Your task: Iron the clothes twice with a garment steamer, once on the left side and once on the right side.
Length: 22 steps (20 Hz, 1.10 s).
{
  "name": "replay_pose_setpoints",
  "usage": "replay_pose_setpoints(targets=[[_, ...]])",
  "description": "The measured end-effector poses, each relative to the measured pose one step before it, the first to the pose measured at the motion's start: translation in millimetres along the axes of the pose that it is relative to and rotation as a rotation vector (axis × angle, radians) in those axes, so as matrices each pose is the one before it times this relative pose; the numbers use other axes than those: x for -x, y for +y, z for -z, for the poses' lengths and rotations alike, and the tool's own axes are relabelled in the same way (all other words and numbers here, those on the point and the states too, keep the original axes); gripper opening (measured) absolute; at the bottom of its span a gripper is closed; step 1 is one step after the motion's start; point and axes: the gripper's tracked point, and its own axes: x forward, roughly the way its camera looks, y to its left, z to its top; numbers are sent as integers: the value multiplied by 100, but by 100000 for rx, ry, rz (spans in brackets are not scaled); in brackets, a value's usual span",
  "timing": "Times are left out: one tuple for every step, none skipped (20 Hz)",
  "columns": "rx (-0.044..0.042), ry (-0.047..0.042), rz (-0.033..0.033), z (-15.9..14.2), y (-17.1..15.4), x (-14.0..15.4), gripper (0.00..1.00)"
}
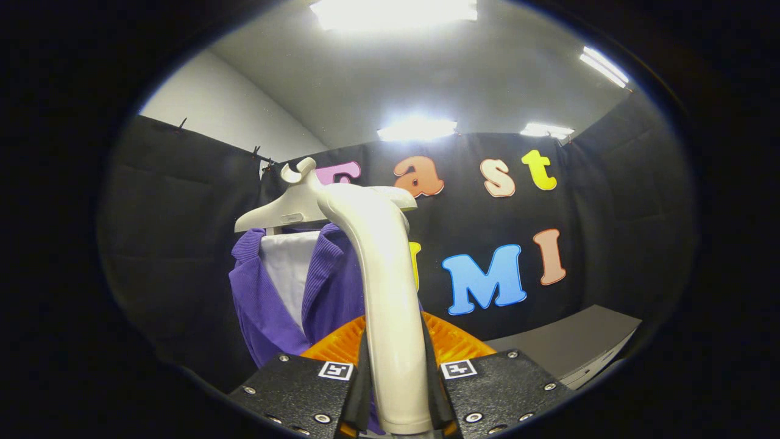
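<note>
Gripping the cream-white, curved plastic handle of the garment steamer between both fingers, tongs clamped on it from either side, each finger pressed against the handle low down. Handle rising upright from between the fingers, then bending over at its top toward the garment. Translucent orange ribbed body of the steamer showing just ahead of the fingers, on both sides of the handle base. Square black-and-white marker tags noted on the upper face of each finger mount. Purple knitted garment hanging just beyond the steamer, on the side of the left finger, open at the front with ribbed edges. White fabric panel visible inside the open front. Garment carried on an off-white plastic hanger, hook uppermost, one hanger arm partly hidden behind the steamer handle. Contact between steamer head and garment: cannot tell, head hidden behind the handle's bend. Grey counter lying beyond the right finger, against the black cloth booth wall. Bright ceiling light panels overhead, above a pale wall section.
</note>
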Motion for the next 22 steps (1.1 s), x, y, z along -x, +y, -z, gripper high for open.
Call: replay_pose_setpoints(targets=[[486, 34, 474, 389, 287, -130, 38], [941, 665, 786, 598, 186, -296, 38], [932, 608, 739, 577, 126, -342, 38], [862, 916, 516, 631, 199, -218, 38], [932, 1488, 139, 773, 224, -223, 38], [1368, 174, 1006, 532, 31, -6, 38], [1331, -411, 949, 198, -194, 237, 38], [965, 222, 462, 323, 49, 118, 38], [1460, -167, 1022, 246, -148, -139, 38], [1176, 284, 1042, 364, -264, 50, 38], [377, 650, 388, 690, -50, -205, 38], [-24, 681, -95, 476, 35, -78, 38], [203, 1084, -210, 584, -41, 57, 38], [351, 1407, -282, 608, -42, -34, 38], [51, 1061, -354, 695, -8, 61, 38], [204, 980, -466, 572, 20, -53, 38], [539, 1058, -246, 665, -4, 0, 38], [574, 771, 142, 601, -83, -89, 38], [398, 968, 27, 664, -139, 37, 38], [481, 1007, -99, 687, -52, 20, 38], [1565, 504, 288, 860, -397, 1099, 38], [1580, 866, 210, 769, -115, 792, 38]])
